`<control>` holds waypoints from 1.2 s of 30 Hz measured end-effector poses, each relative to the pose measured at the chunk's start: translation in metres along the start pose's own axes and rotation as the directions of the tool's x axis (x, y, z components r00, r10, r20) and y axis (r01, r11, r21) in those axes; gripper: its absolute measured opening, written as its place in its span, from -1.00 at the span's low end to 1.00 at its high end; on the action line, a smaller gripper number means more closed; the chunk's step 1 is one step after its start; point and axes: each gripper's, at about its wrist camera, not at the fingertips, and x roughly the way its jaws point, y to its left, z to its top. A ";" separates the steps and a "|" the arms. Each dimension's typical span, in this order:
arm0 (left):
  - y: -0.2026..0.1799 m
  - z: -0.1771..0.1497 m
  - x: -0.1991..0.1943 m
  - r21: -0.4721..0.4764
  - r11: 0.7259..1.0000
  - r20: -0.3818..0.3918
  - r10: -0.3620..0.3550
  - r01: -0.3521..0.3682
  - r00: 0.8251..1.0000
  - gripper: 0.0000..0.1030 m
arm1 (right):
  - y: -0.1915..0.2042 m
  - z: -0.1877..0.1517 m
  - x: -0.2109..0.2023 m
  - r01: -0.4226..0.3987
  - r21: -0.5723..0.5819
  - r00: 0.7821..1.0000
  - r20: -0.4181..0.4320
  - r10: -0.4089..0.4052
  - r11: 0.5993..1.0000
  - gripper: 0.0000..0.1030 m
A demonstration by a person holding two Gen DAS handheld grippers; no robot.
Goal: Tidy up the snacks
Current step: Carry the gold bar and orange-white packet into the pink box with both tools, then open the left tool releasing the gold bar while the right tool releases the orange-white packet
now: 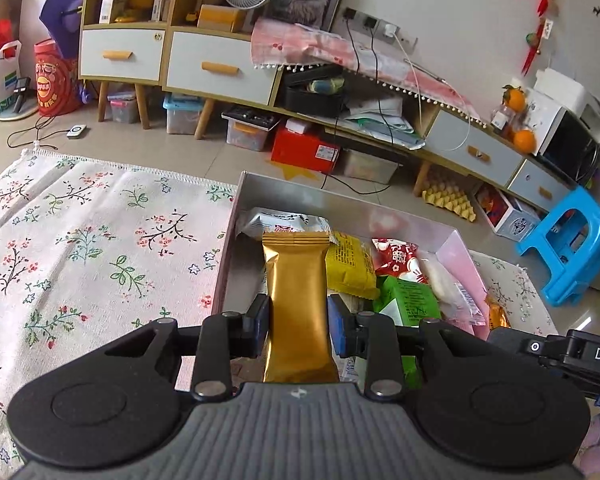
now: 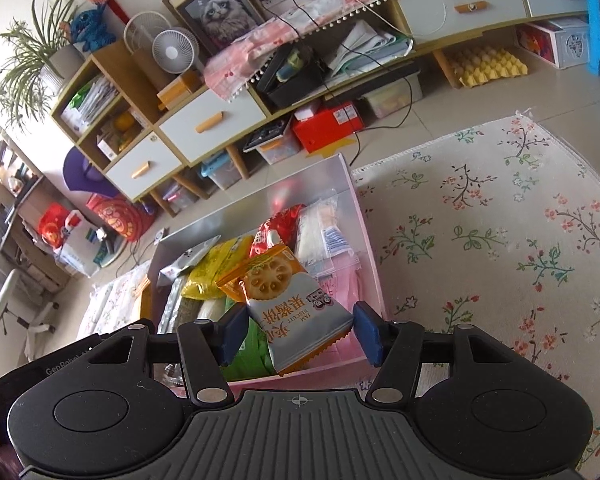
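Note:
A pink snack box sits on a floral cloth and holds several packets: silver, yellow, red, green. My left gripper is shut on a gold packet, held upright above the box's left part. My right gripper is shut on an orange-and-white biscuit packet, held over the near edge of the same box. The right gripper's body shows in the left wrist view at the right.
The floral cloth spreads left of the box and, in the right wrist view, to its right. A low cabinet with drawers, floor bins, a red box and a blue stool stand beyond.

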 end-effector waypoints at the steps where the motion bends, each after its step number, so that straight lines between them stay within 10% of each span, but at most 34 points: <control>1: 0.000 0.000 0.000 0.003 1.000 0.002 0.001 -0.001 1.000 -0.43 | 0.000 0.000 0.000 0.003 -0.001 1.000 0.002 -0.003 1.000 0.14; 7: -0.005 -0.002 -0.002 0.035 0.999 0.018 0.009 -0.010 1.000 0.31 | 0.001 0.001 -0.004 -0.004 -0.008 1.000 0.015 0.004 1.000 0.57; 36: -0.023 -0.044 -0.041 0.351 0.935 -0.102 0.096 -0.054 0.990 0.99 | 0.016 -0.029 -0.056 0.116 -0.267 0.992 -0.021 -0.126 0.957 0.86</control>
